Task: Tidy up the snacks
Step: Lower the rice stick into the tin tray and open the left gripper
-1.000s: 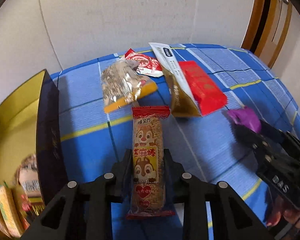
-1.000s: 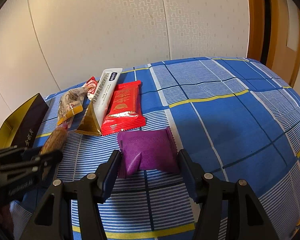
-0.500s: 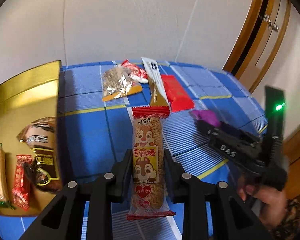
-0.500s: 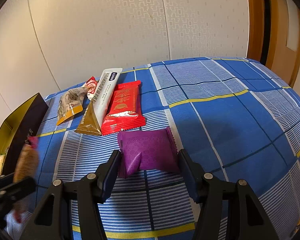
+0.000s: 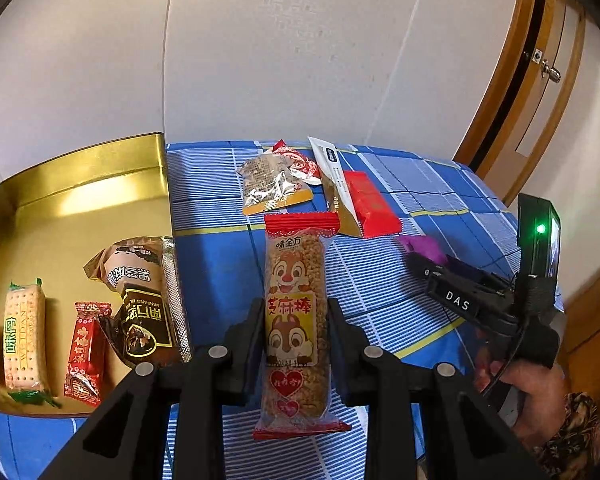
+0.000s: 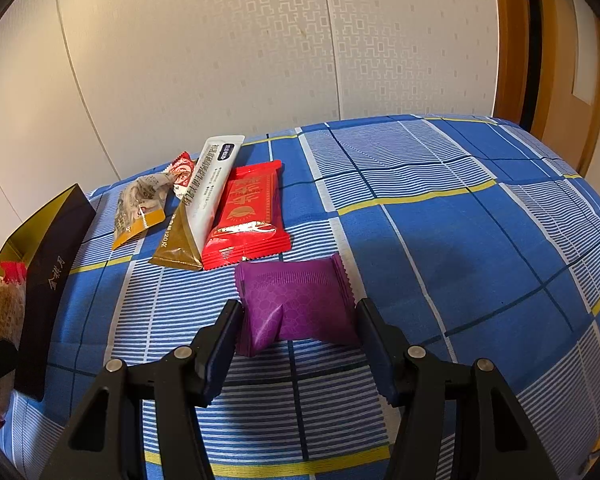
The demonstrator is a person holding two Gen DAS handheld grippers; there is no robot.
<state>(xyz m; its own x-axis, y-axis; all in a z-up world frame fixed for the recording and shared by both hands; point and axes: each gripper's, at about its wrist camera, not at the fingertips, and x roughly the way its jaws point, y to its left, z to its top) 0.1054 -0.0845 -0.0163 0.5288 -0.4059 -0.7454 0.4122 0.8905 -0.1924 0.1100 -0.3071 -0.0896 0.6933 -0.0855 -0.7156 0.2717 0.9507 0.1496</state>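
Observation:
My left gripper (image 5: 295, 322) is shut on a long sesame bar with a chipmunk label (image 5: 295, 304) and holds it in the air, just right of the gold box (image 5: 80, 196). The bar also shows at the left edge of the right wrist view (image 6: 4, 320). My right gripper (image 6: 298, 322) has its jaws closed against both sides of a purple packet (image 6: 300, 304) that rests on the blue checked cloth (image 6: 440, 248). The purple packet is partly hidden behind the right gripper in the left wrist view (image 5: 424, 246).
The gold box holds several snacks: a brown bag (image 5: 140, 300), a small red packet (image 5: 85, 344), a cracker pack (image 5: 22, 340). On the cloth lie a red packet (image 6: 246, 216), a white-and-gold stick pack (image 6: 198, 208), a clear nut pouch (image 6: 138, 204) and a small red-white wrapper (image 6: 182, 170). A wooden door (image 5: 520, 92) stands at right.
My left gripper has lifted the sesame bar and swung left towards the gold box, whose inside now shows. My right gripper has stayed shut on the purple packet.

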